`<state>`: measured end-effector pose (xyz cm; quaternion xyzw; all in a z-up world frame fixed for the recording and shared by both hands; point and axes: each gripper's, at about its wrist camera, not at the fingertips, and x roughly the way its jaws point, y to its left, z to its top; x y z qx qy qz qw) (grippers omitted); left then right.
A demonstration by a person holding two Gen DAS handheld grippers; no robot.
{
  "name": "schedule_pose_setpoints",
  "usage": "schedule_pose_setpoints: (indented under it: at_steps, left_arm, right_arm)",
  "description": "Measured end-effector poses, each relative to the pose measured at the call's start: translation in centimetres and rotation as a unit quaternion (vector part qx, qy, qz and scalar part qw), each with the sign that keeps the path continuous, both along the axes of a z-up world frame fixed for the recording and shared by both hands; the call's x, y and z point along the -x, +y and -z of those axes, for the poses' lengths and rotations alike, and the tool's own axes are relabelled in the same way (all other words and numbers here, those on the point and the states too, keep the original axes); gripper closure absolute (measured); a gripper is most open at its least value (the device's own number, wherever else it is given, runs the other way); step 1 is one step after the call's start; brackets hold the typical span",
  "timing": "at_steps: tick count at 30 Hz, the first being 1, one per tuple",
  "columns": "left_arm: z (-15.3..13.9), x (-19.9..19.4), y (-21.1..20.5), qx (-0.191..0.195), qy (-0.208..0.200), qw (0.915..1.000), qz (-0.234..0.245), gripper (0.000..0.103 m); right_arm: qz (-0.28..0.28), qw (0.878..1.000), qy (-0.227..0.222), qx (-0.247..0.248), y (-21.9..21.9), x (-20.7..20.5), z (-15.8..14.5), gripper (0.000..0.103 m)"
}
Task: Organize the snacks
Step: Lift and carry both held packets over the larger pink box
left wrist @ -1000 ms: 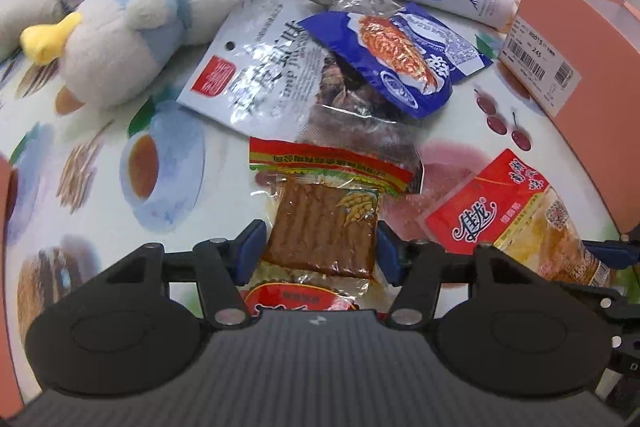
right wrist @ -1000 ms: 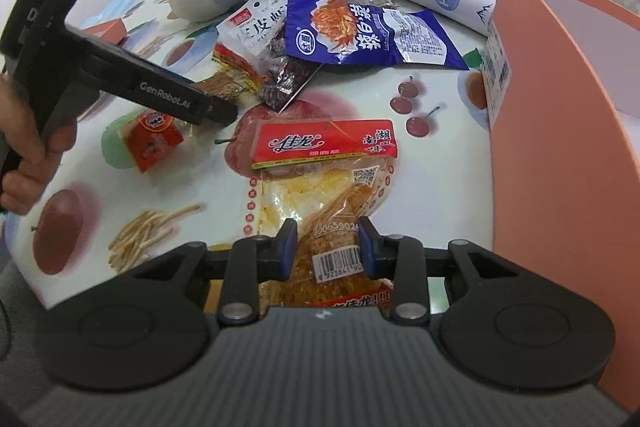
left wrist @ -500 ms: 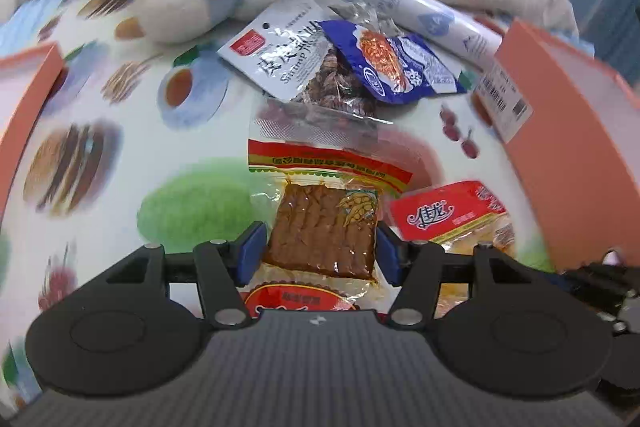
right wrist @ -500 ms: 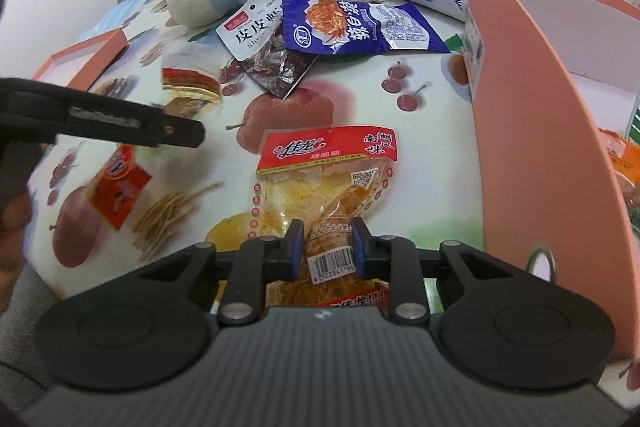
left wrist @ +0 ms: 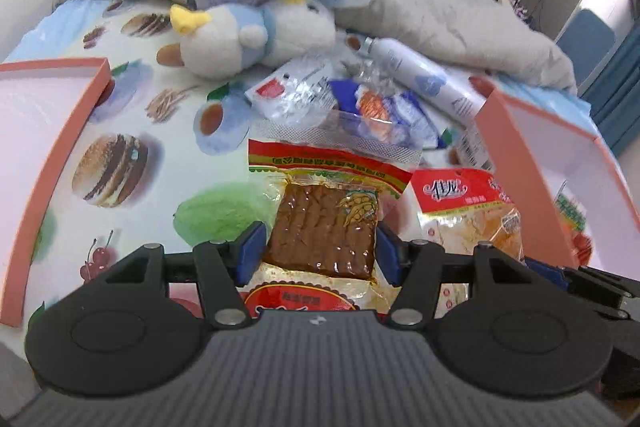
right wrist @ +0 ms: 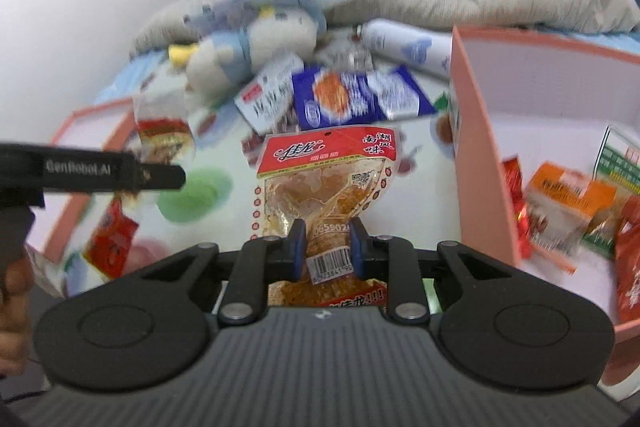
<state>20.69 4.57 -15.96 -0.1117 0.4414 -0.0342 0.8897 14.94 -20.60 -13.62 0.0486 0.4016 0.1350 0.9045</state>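
Right wrist view: right gripper [right wrist: 326,247] pinching yellow snack bag [right wrist: 326,183] by its bottom edge, pink box [right wrist: 540,155] at 3 o'clock; left gripper [left wrist: 320,247] clamps brown tofu pack [left wrist: 324,227] — thin grip, bag cd slip w/ a swing.

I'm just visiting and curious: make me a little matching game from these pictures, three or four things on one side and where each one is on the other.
Things:
1. brown tofu snack pack
2. red-topped clear snack bag
3. orange snack packet
4. white spray bottle

Places:
A. inside the pink box
B. in the right gripper
C. lying by the grey blanket
D. in the left gripper

Pairs: 1-D, 2-B, 3-A, 4-C
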Motion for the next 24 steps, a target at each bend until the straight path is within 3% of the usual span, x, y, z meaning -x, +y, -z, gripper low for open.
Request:
schedule_pose_setpoints:
  at_steps: [11, 24]
  left_arm:
    - [-6.5, -1.3, -2.1, 0.008, -0.056, 0.9982, 0.018, 0.039]
    - [-13.4, -2.5, -5.6, 0.034, -0.121, 0.9905, 0.056, 0.039]
  right_arm:
    - [0.025, 0.997, -0.079, 0.007, -1.9, -0.2, -6.3, 0.078]
    - [0.054, 0.987, -0.149, 0.009, -5.9, -0.7, -12.5, 0.078]
